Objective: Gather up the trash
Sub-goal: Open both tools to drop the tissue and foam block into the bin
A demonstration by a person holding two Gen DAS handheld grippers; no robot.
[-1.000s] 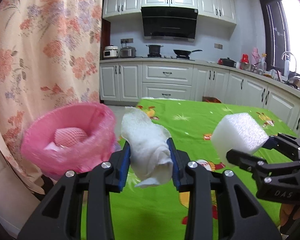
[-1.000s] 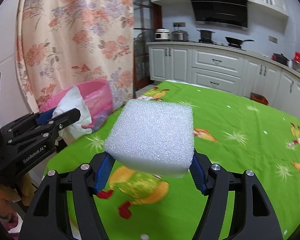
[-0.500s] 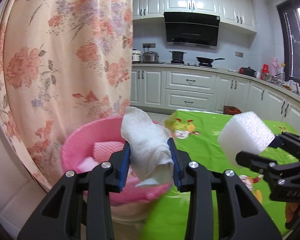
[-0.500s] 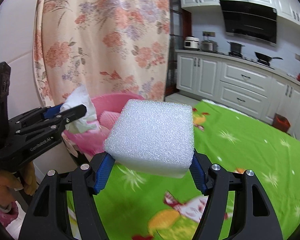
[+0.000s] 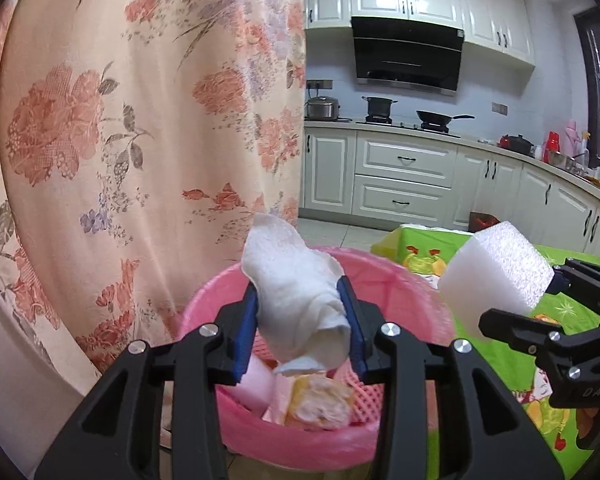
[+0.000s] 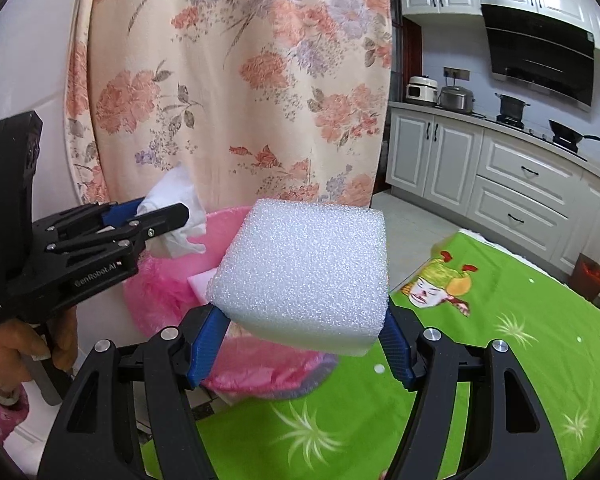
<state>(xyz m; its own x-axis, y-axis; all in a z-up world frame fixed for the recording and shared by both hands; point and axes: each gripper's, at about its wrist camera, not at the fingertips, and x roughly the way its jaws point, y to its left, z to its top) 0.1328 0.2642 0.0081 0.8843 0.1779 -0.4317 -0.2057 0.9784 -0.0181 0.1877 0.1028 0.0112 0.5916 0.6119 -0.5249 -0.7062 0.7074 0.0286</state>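
Observation:
My left gripper (image 5: 302, 330) is shut on a crumpled white paper towel (image 5: 296, 292) and holds it over the pink-lined trash bin (image 5: 204, 308). The bin holds pink foam netting, a pink foam piece and a yellowish wad. My right gripper (image 6: 302, 330) is shut on a white foam block (image 6: 304, 272) and holds it above the bin's near rim (image 6: 256, 384), at the table edge. The left gripper (image 6: 160, 216) with its towel (image 6: 176, 208) shows in the right wrist view; the foam block (image 5: 496, 272) shows at the right of the left wrist view.
A floral curtain (image 5: 132, 120) hangs just behind the bin. The table with a green printed cloth (image 6: 500, 360) lies to the right. Kitchen cabinets and a stove (image 5: 404, 160) stand at the back.
Both grippers have swung left from over the table to the bin. The towel now hangs over the bin's opening and the foam block is at its rim. Both grips are unchanged.

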